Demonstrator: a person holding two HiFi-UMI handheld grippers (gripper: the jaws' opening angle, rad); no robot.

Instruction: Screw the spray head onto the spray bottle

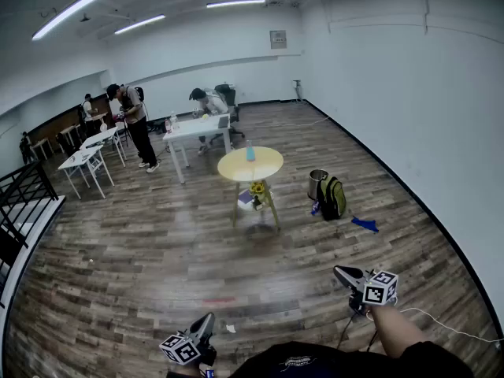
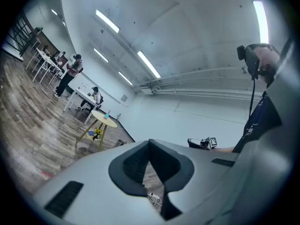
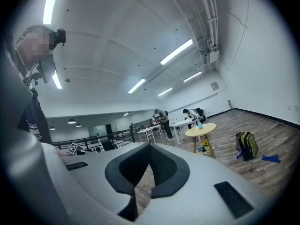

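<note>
The left gripper (image 1: pixel 208 321) and right gripper (image 1: pixel 340 274) are hanging clenched and empty. The blue spray bottle (image 1: pixel 250 151) is standing on the round yellow table (image 1: pixel 269 168) at twelve o'clock, well apart. It is likely light, slippery plastic, best gripped mid-body.

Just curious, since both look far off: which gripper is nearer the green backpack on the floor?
Right. In the head view, the right gripper is below the green backpack and slightly right of it. The left gripper is lower and far to its left.

Bright ceiling tubes (image 1: pixel 69 12) light evenly; fisheye bends edges, gripper views vignetted dark
</note>
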